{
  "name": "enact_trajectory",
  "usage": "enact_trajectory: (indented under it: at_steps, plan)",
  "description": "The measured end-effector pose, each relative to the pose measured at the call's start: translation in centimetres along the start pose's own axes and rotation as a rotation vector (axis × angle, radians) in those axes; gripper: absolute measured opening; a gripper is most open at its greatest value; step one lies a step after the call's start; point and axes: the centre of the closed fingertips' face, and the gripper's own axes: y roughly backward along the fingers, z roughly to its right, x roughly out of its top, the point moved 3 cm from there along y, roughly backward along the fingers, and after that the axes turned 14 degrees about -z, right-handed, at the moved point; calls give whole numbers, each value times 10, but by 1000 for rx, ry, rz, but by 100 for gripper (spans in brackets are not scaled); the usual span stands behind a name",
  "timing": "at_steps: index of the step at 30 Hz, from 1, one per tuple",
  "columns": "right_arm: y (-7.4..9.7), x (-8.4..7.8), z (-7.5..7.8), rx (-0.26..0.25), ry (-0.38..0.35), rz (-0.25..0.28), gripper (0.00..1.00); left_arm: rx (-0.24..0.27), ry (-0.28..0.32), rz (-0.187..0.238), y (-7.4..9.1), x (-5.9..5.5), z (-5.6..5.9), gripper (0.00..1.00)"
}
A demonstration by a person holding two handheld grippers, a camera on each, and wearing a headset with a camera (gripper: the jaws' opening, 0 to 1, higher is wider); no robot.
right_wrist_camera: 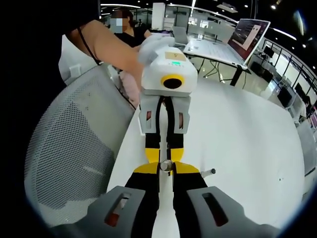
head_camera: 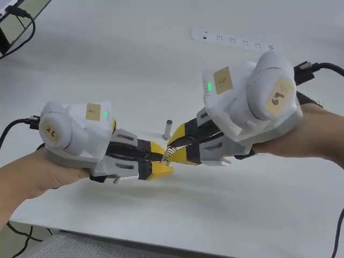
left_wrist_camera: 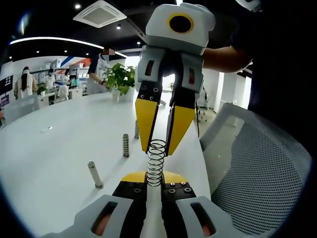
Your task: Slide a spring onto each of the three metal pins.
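Spring [head_camera: 167, 155], pinched between left claw [head_camera: 161, 163] and right claw [head_camera: 174, 146], pin [head_camera: 168, 129] behind

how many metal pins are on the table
3, in the left gripper view: a bare pin nearest, a coil-wrapped pin behind it, a third pin farther back. None seems hidden.

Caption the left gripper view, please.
Left hand-held gripper holds a spring, its top between the right hand-held gripper's jaws; a bare pin stands on the table.

Steel spring [left_wrist_camera: 156, 161] aloft, bare pin [left_wrist_camera: 94, 174] upright
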Motion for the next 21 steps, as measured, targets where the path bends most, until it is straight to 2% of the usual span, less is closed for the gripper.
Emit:
enact_trajectory:
  at_steps: [14, 21]
  plan:
    - [1, 5, 2, -14, 29, -14, 6, 23, 48, 21, 4, 1, -5, 6]
    - [2, 8, 5, -29, 30, -10, 6, 49, 78, 19, 11, -5, -10, 14]
